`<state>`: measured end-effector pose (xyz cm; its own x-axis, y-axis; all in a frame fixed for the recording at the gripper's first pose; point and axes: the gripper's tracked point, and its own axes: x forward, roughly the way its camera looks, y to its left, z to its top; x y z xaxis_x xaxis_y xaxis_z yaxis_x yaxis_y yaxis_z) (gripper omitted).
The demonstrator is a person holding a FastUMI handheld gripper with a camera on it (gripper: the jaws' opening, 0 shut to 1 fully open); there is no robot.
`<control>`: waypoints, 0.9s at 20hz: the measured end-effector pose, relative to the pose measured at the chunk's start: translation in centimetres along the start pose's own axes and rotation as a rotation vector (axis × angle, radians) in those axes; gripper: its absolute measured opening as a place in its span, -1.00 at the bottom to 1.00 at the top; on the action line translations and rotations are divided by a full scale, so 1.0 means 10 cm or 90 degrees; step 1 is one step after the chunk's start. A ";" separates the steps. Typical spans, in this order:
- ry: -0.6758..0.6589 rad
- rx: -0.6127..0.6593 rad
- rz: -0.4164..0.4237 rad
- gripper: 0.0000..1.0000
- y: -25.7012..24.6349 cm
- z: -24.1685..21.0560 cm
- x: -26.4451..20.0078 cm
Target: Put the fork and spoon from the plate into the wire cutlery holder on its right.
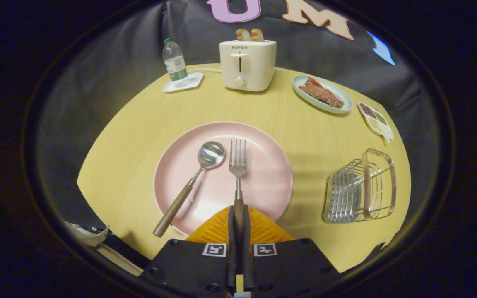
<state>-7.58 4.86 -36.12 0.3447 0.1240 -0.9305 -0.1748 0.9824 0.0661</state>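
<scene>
Two pieces of cutlery lie on the pink plate [263, 182] in the middle of the round wooden table [139, 136]: a spoon [193, 184] and a fork [238, 174], both with wooden handles. The spoon rests on the plate's left half, its bowl near the middle and its handle slanting back over the near rim. The fork lies just beside it to the right, tines pointing away, its handle running straight back into the hand-held gripper [239, 223]. That gripper is closed down to a narrow slit, and both fingers [231, 231] press against the fork's wooden handle, one on each side. The wire cutlery holder [360, 186] stands on the table to the right of the plate, apart from it, with nothing inside. Beyond the plate, at the far edge of the table, stands a white toaster [247, 64] with two slices of bread sticking out of it. Left of the toaster a plastic bottle [174, 60] stands on a small white tray [195, 80]. To the toaster's right sit an oval dish of food [322, 94] and, farther right, a small divided dish [376, 120].
</scene>
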 end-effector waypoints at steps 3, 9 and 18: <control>-0.002 -0.005 0.004 -0.81 -0.09 0.06 -0.14; -0.002 -0.019 -0.006 -0.81 -0.45 0.18 -0.43; 0.015 -0.025 -0.019 -0.81 -1.06 0.21 -0.76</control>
<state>-6.35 -6.16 -29.01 0.3282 0.0904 -0.9403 -0.2009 0.9793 0.0241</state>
